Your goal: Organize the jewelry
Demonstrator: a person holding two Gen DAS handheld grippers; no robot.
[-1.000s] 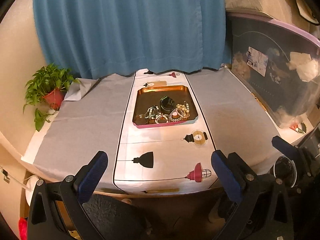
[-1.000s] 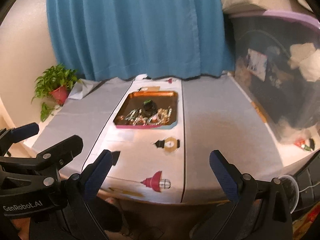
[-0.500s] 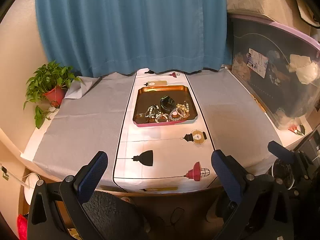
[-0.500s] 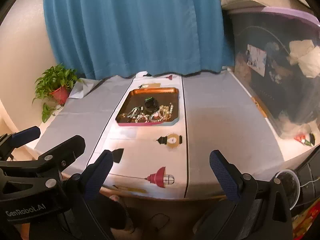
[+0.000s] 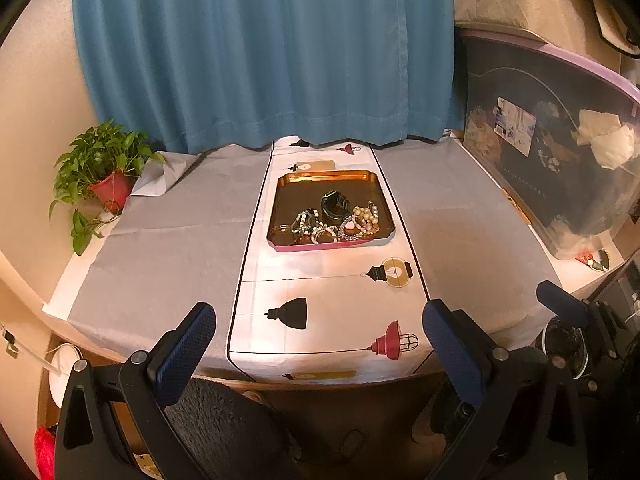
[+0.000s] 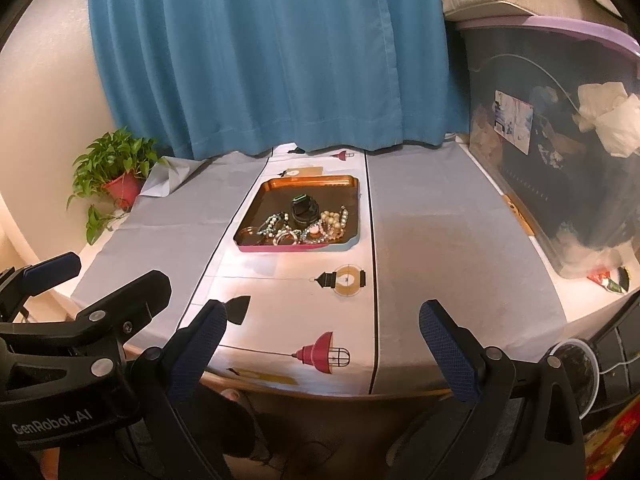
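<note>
Blue curtain (image 5: 264, 52) hangs behind a grey-clothed table (image 5: 168, 240) crossed by a white lamp-printed runner (image 5: 320, 296). On the runner's far half sits a copper tray (image 5: 328, 178) holding a heap of beaded bracelets (image 5: 340, 226) and a black watch (image 5: 334, 205). The left gripper (image 5: 318, 344) and right gripper (image 6: 322, 340) hover near the table's front edge, both spread wide and holding nothing.
</note>
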